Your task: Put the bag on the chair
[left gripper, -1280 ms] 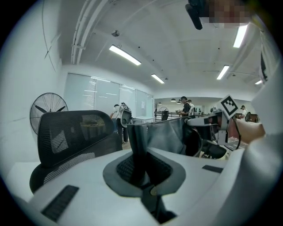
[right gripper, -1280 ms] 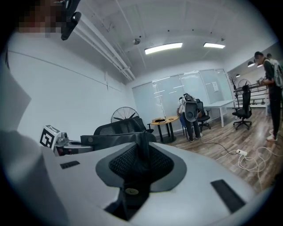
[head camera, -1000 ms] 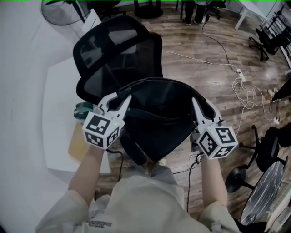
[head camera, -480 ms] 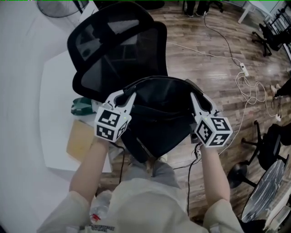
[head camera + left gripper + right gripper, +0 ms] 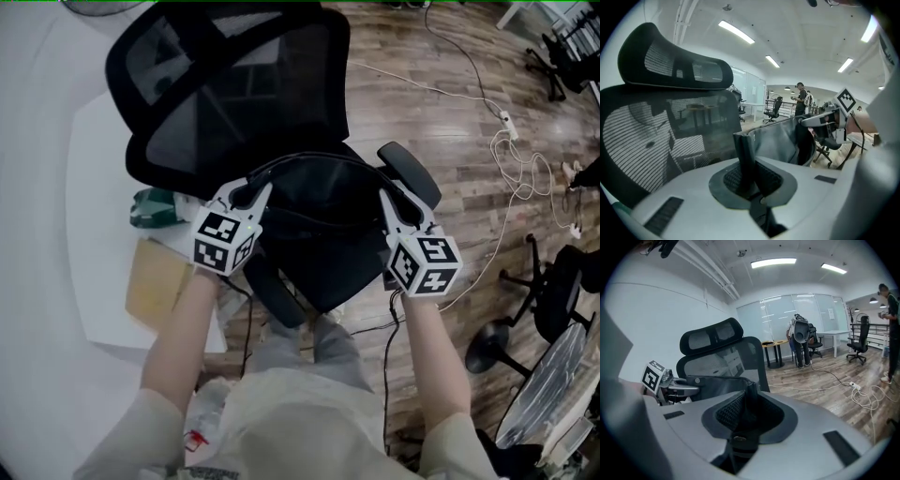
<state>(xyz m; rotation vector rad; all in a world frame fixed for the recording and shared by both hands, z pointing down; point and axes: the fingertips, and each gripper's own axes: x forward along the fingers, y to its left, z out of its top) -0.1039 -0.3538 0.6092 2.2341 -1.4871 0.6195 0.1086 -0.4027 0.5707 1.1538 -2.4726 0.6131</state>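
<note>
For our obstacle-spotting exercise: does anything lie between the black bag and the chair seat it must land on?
Nothing visible does. The bag, held at its rim by the left gripper and right gripper, hangs over the chair, in front of its backrest; the bag itself hides the seat beneath.

In the head view, the bag (image 5: 319, 234) hangs mid-frame over the chair (image 5: 234, 94) seat. The left claw (image 5: 251, 194) holds its left edge, the right claw (image 5: 388, 199) its right. The table (image 5: 103, 187) lies at frame left.
</note>
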